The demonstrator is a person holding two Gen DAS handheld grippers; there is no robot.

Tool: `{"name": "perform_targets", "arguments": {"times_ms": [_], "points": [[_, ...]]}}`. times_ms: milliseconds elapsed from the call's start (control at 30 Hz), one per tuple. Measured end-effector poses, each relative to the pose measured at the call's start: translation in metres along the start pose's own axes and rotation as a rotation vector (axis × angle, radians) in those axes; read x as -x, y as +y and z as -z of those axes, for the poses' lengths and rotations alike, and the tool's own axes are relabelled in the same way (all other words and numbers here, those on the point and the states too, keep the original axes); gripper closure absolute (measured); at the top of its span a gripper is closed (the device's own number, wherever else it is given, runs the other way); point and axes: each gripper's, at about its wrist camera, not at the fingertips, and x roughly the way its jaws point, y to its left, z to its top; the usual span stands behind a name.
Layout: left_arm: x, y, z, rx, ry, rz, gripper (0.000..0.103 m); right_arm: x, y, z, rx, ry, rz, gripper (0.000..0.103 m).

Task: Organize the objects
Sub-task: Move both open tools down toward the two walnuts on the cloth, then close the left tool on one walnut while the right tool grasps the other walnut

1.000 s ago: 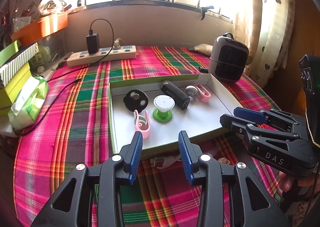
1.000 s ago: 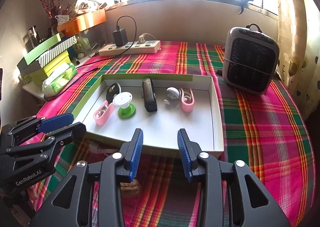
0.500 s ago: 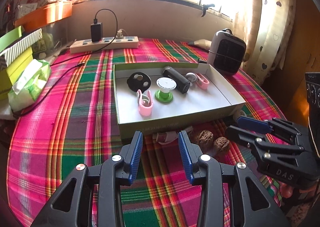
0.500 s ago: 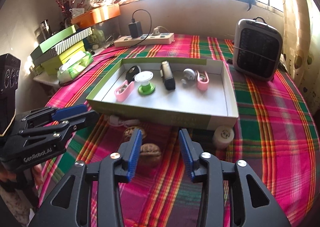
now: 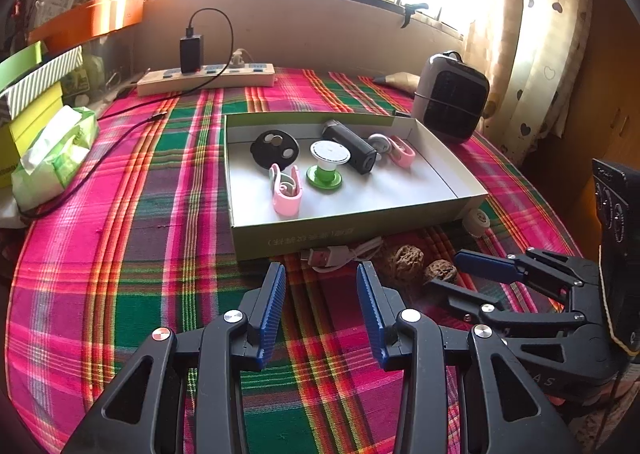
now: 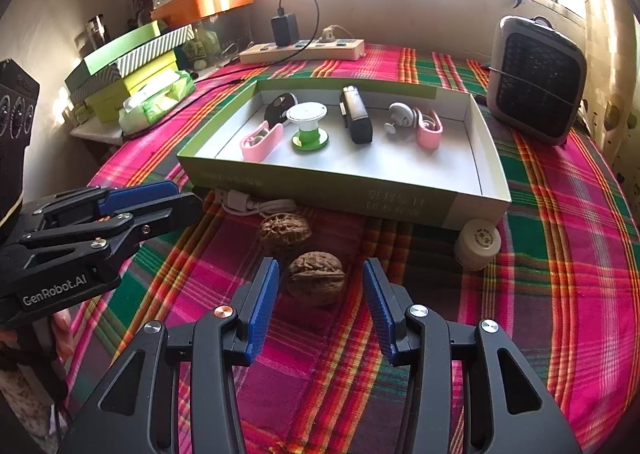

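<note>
We are lining up the right gripper [image 6: 318,300] on the nearer brown wrinkled walnut [image 6: 316,278], which is lying on the plaid-covered bench [image 6: 560,294] towards its near edge, outside the shallow green-and-white cardboard tray [image 6: 408,202]. The jaws are standing open, with the nut sitting just ahead of the tips and roughly centred in the gap; nothing is being touched yet, as far as we can tell.

To do this pick well, we judge that the blue pads [image 6: 262,300] should be closing across the nut's widest part, low enough that the round, hard shell is not squirting forward. The second brown walnut [image 6: 285,232] is lying just beyond and slightly left, near the white USB cable [image 6: 256,206] at the tray's front wall, so the approach should be stopping short of it.

The left gripper [image 5: 320,306] is also standing open and empty, hanging over bare cloth near the bench's near edge, with the cable just ahead. A small white round cap [image 6: 478,244] is resting at the tray's near right corner.
</note>
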Motion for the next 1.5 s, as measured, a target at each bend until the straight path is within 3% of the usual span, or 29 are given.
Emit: {"name": "perform_targets", "arguments": {"times_ms": [433,567,1200,1500], "points": [[-0.003,-0.009,-0.001,-0.029,0.009,0.016,0.068,-0.008,-0.001,0.002,0.014,0.022,0.024,0.058],[-0.005,-0.014,-0.002,-0.046,0.014,0.025,0.068,-0.007,0.0,0.003,0.02,0.021,0.029,0.07],[-0.028,-0.044,-0.007,-0.137,0.081,0.096,0.066,0.008,-0.017,0.015,-0.002,0.018,0.055,0.071],[-0.043,-0.054,-0.012,-0.162,0.113,0.088,0.066,0.015,-0.025,0.021,-0.026,0.014,0.07,0.071]]}}
